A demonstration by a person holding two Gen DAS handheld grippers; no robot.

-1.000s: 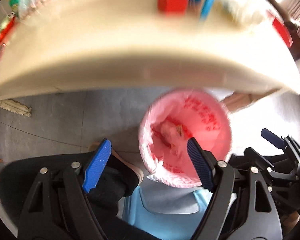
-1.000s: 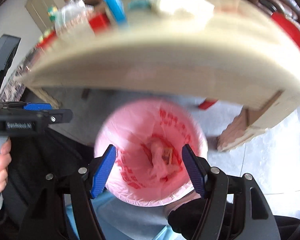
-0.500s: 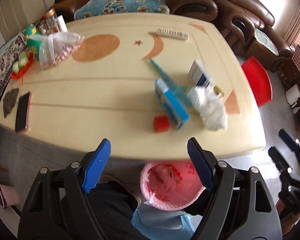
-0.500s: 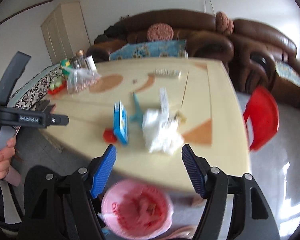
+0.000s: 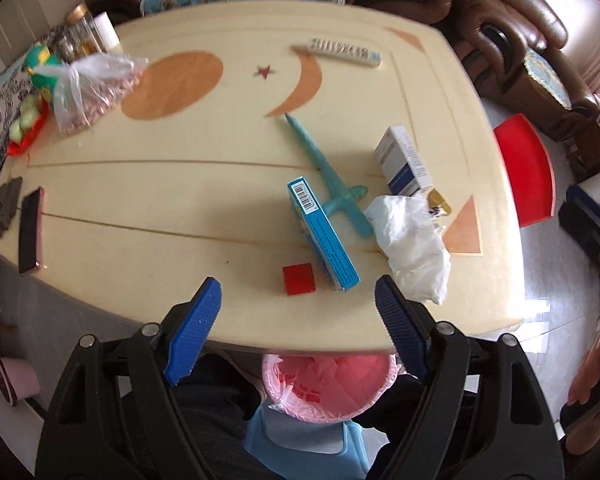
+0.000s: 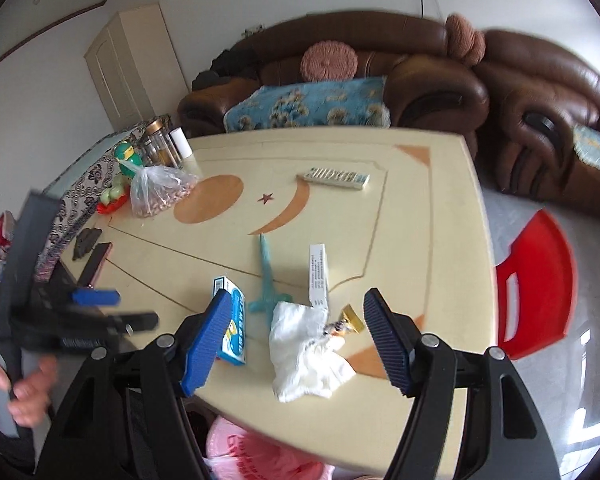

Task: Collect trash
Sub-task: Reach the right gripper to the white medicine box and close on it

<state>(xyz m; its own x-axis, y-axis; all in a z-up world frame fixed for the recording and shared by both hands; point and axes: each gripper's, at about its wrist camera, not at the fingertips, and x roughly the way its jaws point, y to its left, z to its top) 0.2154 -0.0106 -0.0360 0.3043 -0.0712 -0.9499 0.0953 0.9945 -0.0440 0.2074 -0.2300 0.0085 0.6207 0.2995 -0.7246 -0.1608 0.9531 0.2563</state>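
Note:
A crumpled white tissue (image 5: 414,246) (image 6: 308,350) lies near the table's front edge, with a gold wrapper (image 5: 439,203) (image 6: 350,318) beside it. A blue box (image 5: 323,234) (image 6: 232,326), a small red block (image 5: 298,279), a white box (image 5: 404,162) (image 6: 318,276) and a teal plastic toy (image 5: 324,168) (image 6: 266,280) lie close by. A bin lined with a pink bag (image 5: 328,384) (image 6: 260,456) stands below the table edge. My left gripper (image 5: 298,334) is open and empty above the front edge. My right gripper (image 6: 296,340) is open and empty, above the tissue.
The cream table (image 5: 180,168) also holds a remote (image 5: 342,52), a phone (image 5: 30,230), a clear bag of nuts (image 5: 92,92) and jars (image 5: 80,36). A red stool (image 5: 526,170) stands to the right. A brown sofa (image 6: 420,76) lies beyond.
Both grippers have risen from over the pink bin to above the tabletop. The table objects have come into view. Both stay open and empty.

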